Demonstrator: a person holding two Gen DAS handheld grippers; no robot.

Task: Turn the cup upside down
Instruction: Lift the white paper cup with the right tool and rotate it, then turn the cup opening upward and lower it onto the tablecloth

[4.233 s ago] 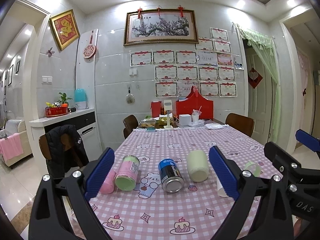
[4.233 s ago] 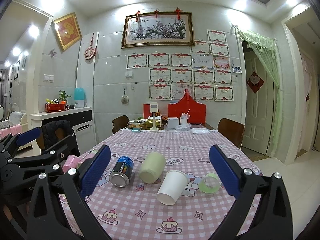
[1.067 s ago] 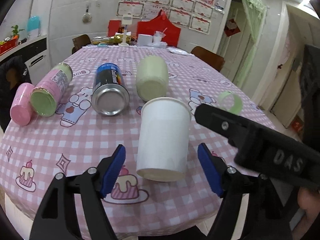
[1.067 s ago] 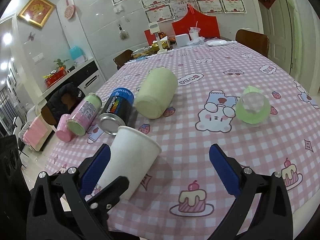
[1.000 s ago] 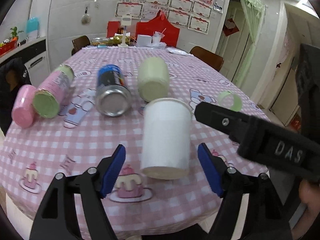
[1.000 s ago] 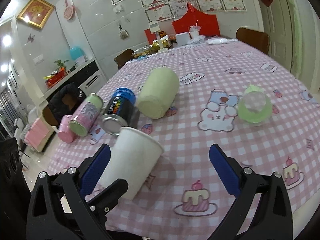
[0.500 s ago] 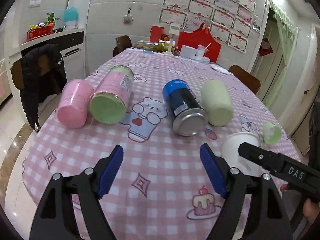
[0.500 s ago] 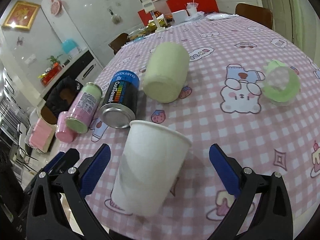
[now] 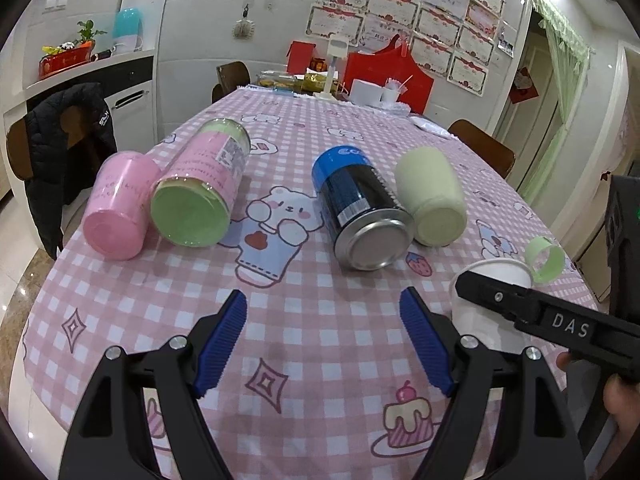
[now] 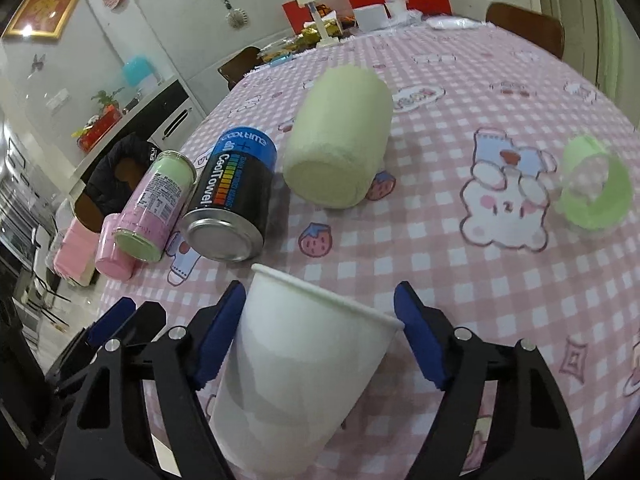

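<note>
- Pink cup [image 9: 120, 210] & pink-label bottle w/ green cap [image 9: 196, 196] lie on their sides at far left of the checked tablecloth [image 9: 320, 344], touching or nearly so; not task items.
- Left gripper [image 9: 323, 340]: jaws wide apart, nothing btwn them, just bare cloth. Hovers over the near table edge, well left of the target.
- Blue/black can [image 10: 232, 196] & pale green cup [image 10: 340, 136] lie mid-table, side by side, bottoms toward the cameras.
- White paper cup [image 10: 296, 364]: on its side near the front edge, rim pointing away from right cam, base toward it. In left view it peeks out behind the right tool's arm.
- Right gripper [image 10: 320, 336]: jaws spread wide, straddling the cup. Left pad [image 10: 218, 332] looks v. close to the wall, can't tell if touching; right pad clearly off it. Not gripping yet.
- Handling, my read: thin paper, v. light, prob empty, so it crushes easily & can roll or skid if nudged. Rolled rim is the stiffest part; base disc also firm.
- Best hold: across mid-wall, gentle squeeze, just enough friction. Then lift & rotate so the rim goes down.
- Small clear-green cup [image 10: 592, 184] lies off to the right, well apart.
</note>
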